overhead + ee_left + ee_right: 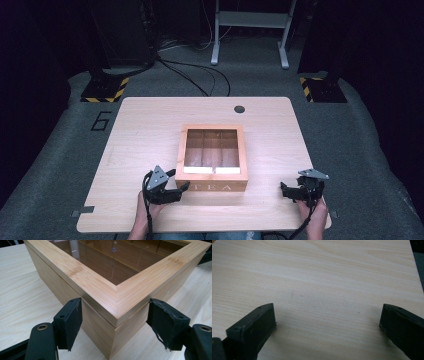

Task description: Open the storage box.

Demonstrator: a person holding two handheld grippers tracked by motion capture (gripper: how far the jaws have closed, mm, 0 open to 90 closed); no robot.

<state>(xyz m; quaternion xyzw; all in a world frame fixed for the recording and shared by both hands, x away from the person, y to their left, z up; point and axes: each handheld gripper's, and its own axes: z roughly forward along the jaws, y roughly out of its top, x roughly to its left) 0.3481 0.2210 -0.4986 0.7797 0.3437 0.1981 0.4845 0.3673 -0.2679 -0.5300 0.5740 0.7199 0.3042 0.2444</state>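
Observation:
A wooden tea box (212, 158) with a glass-paned lid and "TEA" on its front stands shut at the table's middle. In the left gripper view its near corner (116, 315) juts between my jaws. My left gripper (181, 192) is open at the box's front left corner, jaws on either side of the corner and not touching it; the same gripper (113, 323) has wide-spread pads. My right gripper (285, 190) rests open near the table's front right, with bare tabletop between its jaws (327, 320).
The light wooden table (145, 125) has a round cable hole (239, 109) at the back. Its right edge (415, 272) runs close to my right gripper. Black stands with hazard-striped bases (106, 90) and cables lie on the grey floor beyond.

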